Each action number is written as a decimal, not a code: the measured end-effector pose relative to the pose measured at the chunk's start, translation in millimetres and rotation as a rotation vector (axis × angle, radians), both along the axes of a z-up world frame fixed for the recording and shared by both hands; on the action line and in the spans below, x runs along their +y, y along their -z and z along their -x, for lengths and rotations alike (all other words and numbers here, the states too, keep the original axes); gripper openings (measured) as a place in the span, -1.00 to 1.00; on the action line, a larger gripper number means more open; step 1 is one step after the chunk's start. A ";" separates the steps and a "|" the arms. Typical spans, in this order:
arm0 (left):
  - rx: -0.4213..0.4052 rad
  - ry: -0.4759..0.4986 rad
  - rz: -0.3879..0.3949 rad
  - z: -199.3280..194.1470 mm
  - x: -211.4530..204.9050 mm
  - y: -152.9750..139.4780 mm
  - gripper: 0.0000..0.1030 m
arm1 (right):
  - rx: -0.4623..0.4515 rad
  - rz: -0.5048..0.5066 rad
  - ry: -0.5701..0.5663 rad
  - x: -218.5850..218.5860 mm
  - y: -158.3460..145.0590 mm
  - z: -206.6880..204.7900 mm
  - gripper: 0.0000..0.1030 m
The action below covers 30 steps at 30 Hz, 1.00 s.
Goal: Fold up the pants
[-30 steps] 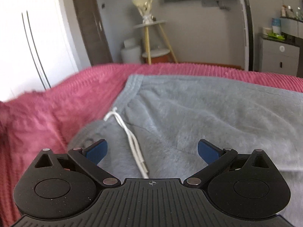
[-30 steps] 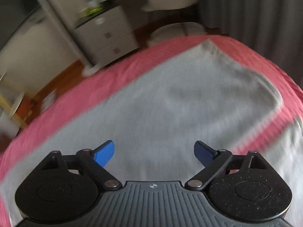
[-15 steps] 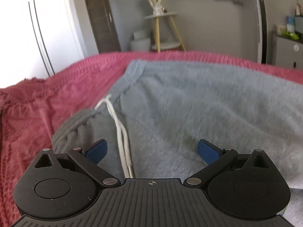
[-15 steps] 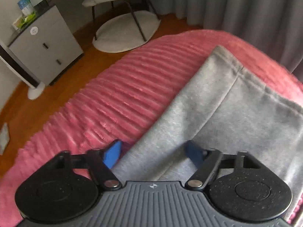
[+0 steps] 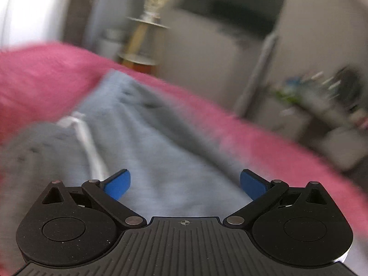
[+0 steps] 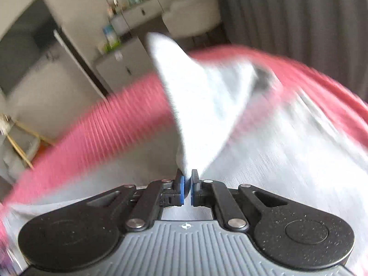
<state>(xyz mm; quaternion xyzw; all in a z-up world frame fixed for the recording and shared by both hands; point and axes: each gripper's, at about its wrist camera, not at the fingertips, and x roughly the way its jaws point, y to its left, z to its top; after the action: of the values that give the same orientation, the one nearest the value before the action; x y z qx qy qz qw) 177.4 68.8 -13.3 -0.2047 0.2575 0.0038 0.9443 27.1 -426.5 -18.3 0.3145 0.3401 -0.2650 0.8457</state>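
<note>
Right wrist: right gripper [image 6: 188, 189] pinches a raised corner of the pants [image 6: 197, 105]; the thin hold could slip. Left gripper [image 5: 185, 184] gapes empty.

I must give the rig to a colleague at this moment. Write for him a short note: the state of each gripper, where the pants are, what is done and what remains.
Right gripper: shut on a pinch of the grey pants, which rise from it in a peak above the pink bedspread.
Left gripper: open, holding nothing, above the waist end by the white drawstring.
Done: one edge gripped and raised.
Left: carry the raised part across, lay it down, release, finish the folds. Both views are blurred, so check the grip first.
</note>
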 end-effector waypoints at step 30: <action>0.332 0.027 0.140 -182.3 69.1 -7.9 -0.76 | -0.344 -0.403 0.340 -34.0 39.7 98.2 0.35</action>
<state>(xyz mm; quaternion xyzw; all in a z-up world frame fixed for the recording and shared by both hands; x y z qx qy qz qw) 359.7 138.0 -5.3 -0.2629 0.4120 0.0069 0.8724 -71.1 -460.5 -58.0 0.5685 0.1801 -0.2724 0.7551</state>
